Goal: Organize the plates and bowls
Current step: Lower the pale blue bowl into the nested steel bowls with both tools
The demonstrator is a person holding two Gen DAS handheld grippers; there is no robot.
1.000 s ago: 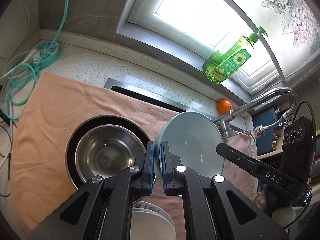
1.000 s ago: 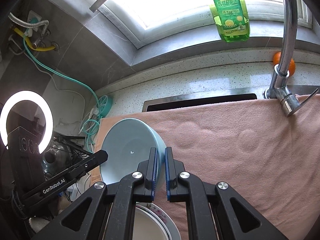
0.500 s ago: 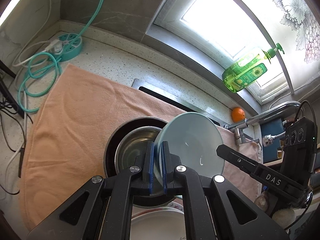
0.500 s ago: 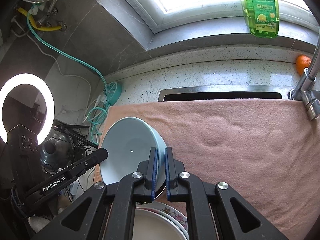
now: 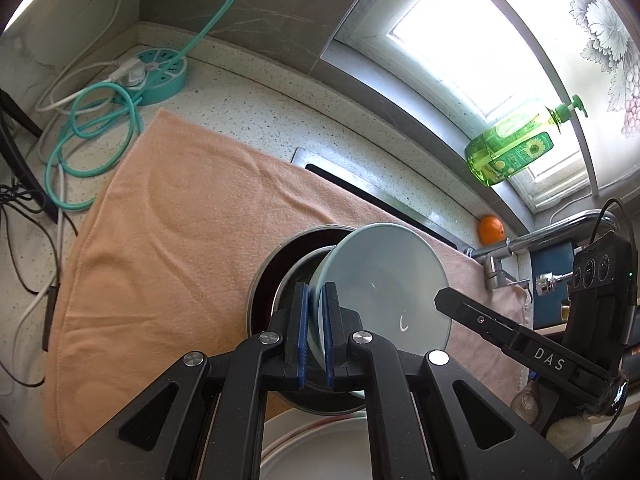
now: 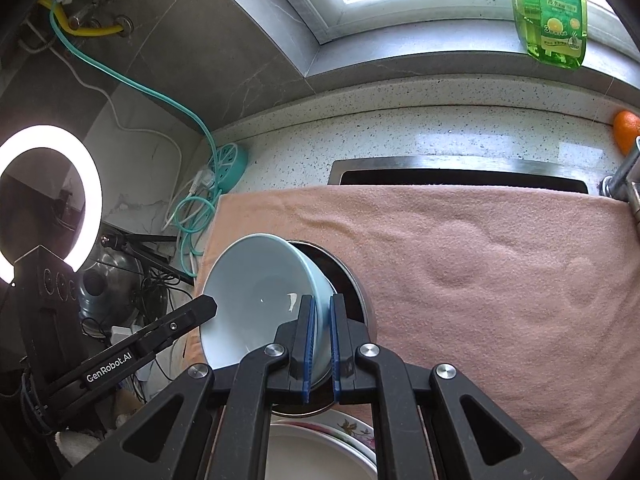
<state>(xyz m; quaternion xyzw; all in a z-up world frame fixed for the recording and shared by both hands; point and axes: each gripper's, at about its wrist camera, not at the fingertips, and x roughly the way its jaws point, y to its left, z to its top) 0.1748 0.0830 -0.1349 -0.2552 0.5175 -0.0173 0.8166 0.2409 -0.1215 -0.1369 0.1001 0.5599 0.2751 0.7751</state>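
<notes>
Right now I am holding the pale blue bowl [image 5: 384, 280] above the steel bowl [image 5: 296, 280] nested in its dark dish, left gripper [image 5: 316, 332] and right gripper [image 6: 320, 344] both pinching its rim, nesting not yet done, flowered plates [image 6: 352, 432] waiting.

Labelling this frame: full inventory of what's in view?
Pale blue ceramic bowl: 1, tilted over the steel bowls, gripped at opposite rim edges.
Nested steel bowls: 2, silver, on towel.
Peach towel: 1, over sink.
White plates: stack, floral rim, near edge.
Green soap bottle: 1, windowsill.
Orange: 1, counter.
Teal power strip: 1, corner.
Chrome faucet: 1, right.
Ring light: 1, left.
Left gripper: shut on bowl.
Right gripper: shut on bowl.
</notes>
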